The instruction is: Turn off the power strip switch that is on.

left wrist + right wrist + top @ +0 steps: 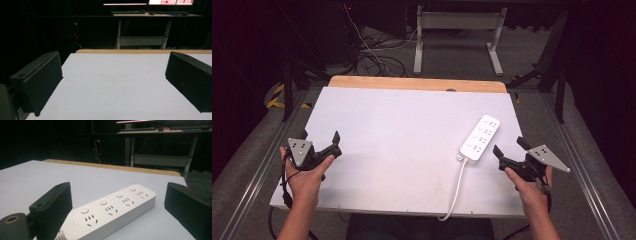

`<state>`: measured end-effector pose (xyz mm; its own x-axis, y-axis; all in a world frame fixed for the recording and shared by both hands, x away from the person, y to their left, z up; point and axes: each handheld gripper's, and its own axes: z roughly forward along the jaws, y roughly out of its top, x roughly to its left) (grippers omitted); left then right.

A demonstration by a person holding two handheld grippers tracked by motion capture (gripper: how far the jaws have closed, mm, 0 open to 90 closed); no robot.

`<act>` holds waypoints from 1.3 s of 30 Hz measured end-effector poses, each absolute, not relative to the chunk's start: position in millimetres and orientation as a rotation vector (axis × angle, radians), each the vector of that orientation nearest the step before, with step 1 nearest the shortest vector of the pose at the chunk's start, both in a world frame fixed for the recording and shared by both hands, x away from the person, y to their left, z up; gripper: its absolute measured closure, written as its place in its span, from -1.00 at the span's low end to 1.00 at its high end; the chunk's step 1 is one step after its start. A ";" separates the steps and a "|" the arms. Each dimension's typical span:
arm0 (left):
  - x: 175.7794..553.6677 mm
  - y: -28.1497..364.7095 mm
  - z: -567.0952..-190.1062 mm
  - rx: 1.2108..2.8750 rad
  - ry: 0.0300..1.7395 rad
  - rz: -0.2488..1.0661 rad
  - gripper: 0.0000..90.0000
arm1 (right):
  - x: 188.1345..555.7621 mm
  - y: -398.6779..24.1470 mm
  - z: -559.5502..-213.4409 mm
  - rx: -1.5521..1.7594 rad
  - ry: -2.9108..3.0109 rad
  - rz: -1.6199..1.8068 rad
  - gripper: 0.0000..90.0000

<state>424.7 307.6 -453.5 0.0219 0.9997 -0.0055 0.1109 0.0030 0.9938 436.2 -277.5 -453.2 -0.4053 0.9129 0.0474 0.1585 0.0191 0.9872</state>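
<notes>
The power strip (110, 216) lies on the counter (387, 130) just ahead of the right gripper (510, 151), long axis running away from it, probably untouched. Left gripper (319, 141), well apart, is released; right likewise.

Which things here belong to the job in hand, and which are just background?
Probably the job:
- power strip with its cord
- right gripper, open beside it
- left gripper, open

Background:
- far desk
- floor cables
</notes>
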 end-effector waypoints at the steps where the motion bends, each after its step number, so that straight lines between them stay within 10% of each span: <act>1: 425.5 308.5 -453.9 1.298 1.275 1.137 -0.97 | 436.2 -277.5 -453.2 1.111 1.635 1.446 -0.82; 21: 423.8 312.4 -453.8 1.293 1.283 1.145 -0.96 | 437.0 -274.8 -452.8 1.114 1.644 1.472 -0.65; 26: 424.7 311.2 -454.5 1.303 1.281 1.144 -0.96 | 439.2 -273.3 -451.9 1.132 1.653 1.464 -0.22; 31: 424.3 310.3 -454.6 1.308 1.280 1.148 -0.95 | 437.5 -273.0 -451.0 1.115 1.720 1.507 0.75; 39: 424.1 310.7 -455.0 1.316 1.276 1.154 -0.94 | 434.2 -271.8 -442.2 1.114 1.762 1.513 1.00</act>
<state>424.1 310.7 -455.0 0.0152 0.9997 0.0171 0.1176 -0.0188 0.9929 434.2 -271.8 -442.2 -0.4988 0.8607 0.1017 0.2306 0.0187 0.9729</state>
